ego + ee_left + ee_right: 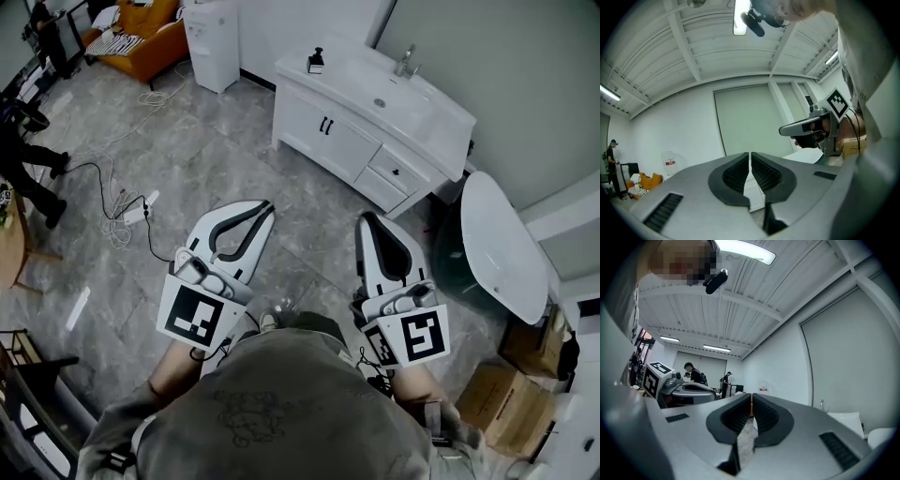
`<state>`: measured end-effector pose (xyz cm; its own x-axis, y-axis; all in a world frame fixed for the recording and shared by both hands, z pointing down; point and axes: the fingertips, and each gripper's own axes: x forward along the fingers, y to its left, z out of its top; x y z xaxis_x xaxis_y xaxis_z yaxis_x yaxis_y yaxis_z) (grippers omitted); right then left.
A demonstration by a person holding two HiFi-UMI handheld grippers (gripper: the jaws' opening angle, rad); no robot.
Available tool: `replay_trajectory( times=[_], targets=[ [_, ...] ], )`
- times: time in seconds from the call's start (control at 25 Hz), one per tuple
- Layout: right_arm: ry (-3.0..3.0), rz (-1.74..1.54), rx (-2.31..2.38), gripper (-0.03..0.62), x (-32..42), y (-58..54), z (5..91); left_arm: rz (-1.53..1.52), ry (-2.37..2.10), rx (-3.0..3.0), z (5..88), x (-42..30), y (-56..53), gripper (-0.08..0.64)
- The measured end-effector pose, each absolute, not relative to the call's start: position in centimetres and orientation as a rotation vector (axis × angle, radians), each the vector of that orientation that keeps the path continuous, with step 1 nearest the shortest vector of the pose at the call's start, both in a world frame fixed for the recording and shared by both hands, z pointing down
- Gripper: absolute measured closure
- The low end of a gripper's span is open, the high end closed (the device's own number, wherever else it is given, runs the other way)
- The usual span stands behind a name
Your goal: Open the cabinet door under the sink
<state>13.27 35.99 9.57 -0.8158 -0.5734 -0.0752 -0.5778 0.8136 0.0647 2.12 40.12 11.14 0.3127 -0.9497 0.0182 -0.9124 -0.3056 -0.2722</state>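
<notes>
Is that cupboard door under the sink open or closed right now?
Closed: the cabinet door lies flush with the white vanity, with no gap showing beside the black handles.

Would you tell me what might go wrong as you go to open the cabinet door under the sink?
The left gripper and right gripper are both shut; one must open before meeting the small black door handles. Those two handles sit close together, so a jaw might catch both.
</notes>
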Motion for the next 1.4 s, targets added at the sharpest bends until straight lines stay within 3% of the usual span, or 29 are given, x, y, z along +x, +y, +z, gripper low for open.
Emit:
replay_trajectory(
  times=[0.68,1.4],
  targets=[
    [2.952,0.111,-1.003,0.560,10.2,28.9,13.3,-0.296,1.653,-2.379,13.5,-1.1,33.5,0.529],
    [3.002,0.006,-1.010,0.560,5.4,7.7,16.6,-0.382,1.677,-2.436,16.9,-5.2,13.0,0.531]
  ],
)
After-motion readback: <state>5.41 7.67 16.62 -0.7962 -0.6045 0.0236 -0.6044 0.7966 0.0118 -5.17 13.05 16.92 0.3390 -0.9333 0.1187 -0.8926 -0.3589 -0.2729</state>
